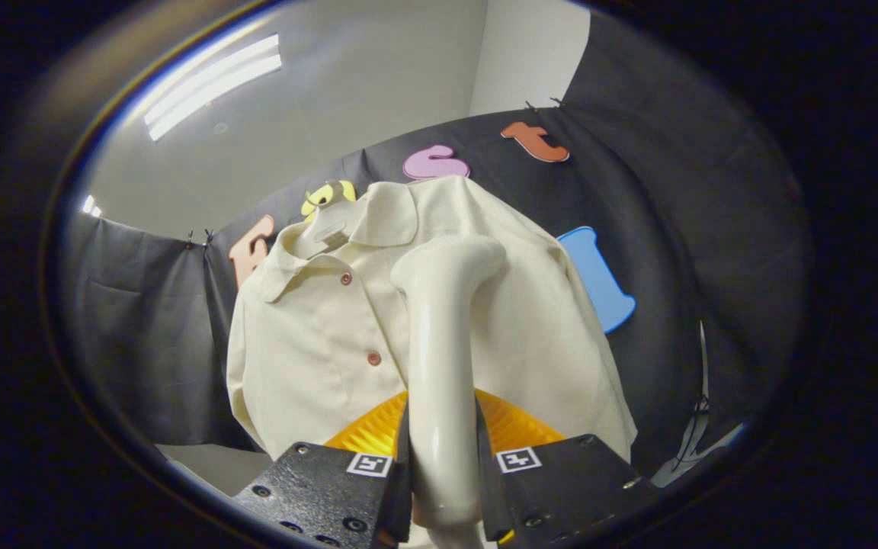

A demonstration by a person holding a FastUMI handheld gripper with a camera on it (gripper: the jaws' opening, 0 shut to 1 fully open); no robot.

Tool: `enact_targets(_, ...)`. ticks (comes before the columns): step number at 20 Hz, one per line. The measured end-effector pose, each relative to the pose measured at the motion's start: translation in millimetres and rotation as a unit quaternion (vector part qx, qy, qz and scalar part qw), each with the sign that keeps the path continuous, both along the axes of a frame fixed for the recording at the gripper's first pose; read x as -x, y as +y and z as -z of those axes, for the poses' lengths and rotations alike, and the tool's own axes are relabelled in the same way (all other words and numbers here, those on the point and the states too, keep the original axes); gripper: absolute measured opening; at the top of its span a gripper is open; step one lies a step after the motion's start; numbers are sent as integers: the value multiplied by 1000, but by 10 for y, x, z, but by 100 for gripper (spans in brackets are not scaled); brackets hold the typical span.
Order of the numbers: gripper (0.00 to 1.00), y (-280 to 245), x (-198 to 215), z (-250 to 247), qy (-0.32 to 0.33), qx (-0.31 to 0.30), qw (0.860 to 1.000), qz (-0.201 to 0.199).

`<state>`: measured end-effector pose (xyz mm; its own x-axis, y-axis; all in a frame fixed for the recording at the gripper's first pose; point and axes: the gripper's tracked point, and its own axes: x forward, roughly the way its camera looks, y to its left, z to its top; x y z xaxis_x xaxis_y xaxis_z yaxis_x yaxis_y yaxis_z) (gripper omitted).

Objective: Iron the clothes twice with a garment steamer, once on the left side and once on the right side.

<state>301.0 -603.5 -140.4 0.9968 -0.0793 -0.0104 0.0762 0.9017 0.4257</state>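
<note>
Two passes are what the job calls for, one down the left side and one down the right, and honestly I can't tell from this shot whether either is finished. No steam shows and the fabric gives nothing away.

What I can say: the hand-held gripper (443, 488) is closed snug around the handle of the garment steamer (439, 335), both fingers pressing on it from either side, so the grab part is sorted. The steamer runs up from between the fingers and its head sits up high against the chest of the shirt (317, 343), near the collar and just to the side of the button row. Whether the head is actually touching the cloth or just close to it, can't say from this angle.

The shirt is cream with reddish buttons, hung on a hanger (328, 225) in front of the booth's dark wall, front facing us. There's something ribbed and orange (378, 435) just beyond the fingers, low against the hem; no idea what it is.

My guess is we're at the top of a stroke, so at least one downward run is left, maybe both.
</note>
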Motion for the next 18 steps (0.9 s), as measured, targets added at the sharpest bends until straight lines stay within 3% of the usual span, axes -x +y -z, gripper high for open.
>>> enact_targets(18,35,44,681,1391,77,-50,996,-5)
